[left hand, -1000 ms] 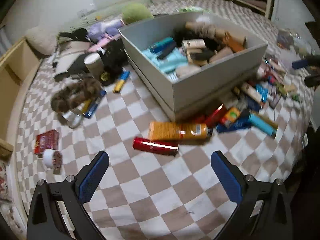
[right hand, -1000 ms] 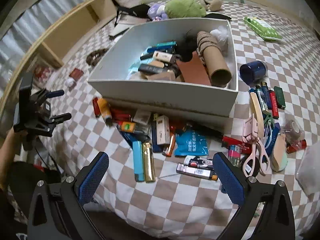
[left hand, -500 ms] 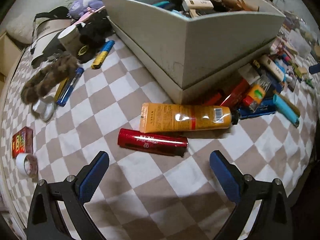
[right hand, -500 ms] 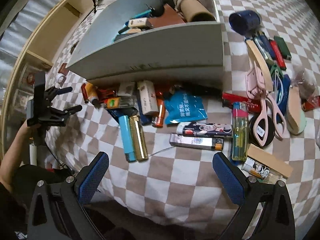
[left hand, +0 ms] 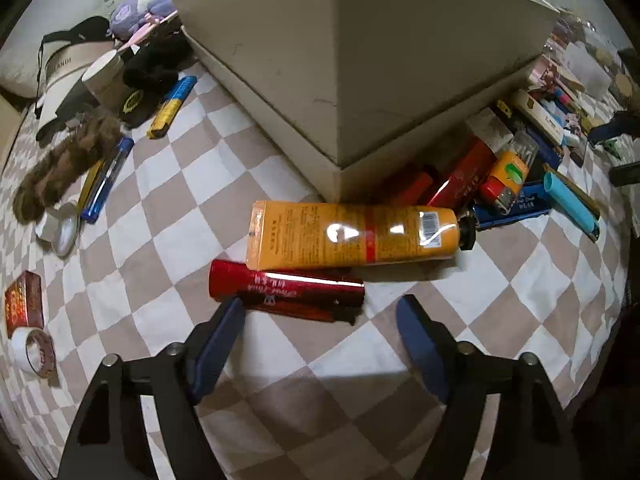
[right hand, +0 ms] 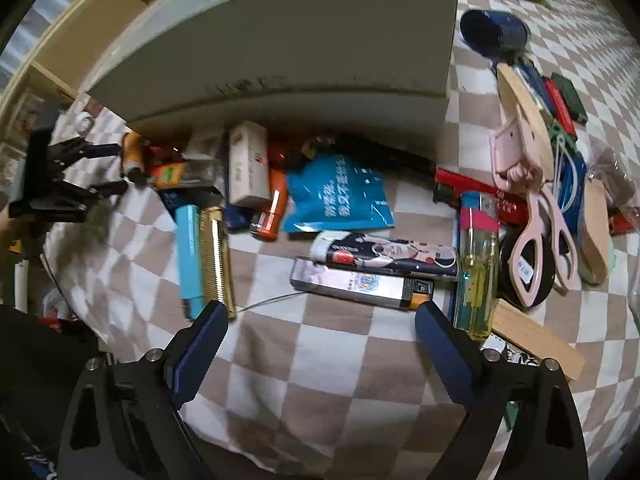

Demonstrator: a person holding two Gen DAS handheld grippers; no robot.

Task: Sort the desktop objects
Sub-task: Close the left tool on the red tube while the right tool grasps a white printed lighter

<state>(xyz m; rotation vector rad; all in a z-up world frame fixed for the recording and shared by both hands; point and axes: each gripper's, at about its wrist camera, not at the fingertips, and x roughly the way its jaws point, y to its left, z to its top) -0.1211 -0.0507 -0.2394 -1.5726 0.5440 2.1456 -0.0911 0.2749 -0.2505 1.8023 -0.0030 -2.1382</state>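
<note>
Clutter rings the grey box on the checkered cloth, thickest along its near wall and right corner. The left gripper hangs low with its blue fingers spread wide and holding nothing; the left fingertip sits right at the near edge of the red lighter, whether touching I cannot tell, while the right finger stands clear on bare cloth. Just behind the lighter lies the orange tube, its cap pointing right toward a heap of lighters at the box corner. Left of these two, the cloth is open as far as the blue pen and the tape roll.

The right gripper is equally wide and empty, over a free patch of cloth near the edge where it drops off. Beyond its tips lie the silver lighter and a printed lighter touching it; the yellow lighter stands just beside the right finger, and the gold comb with a light-blue lighter beside the left one. Pink scissors crowd the right side.
</note>
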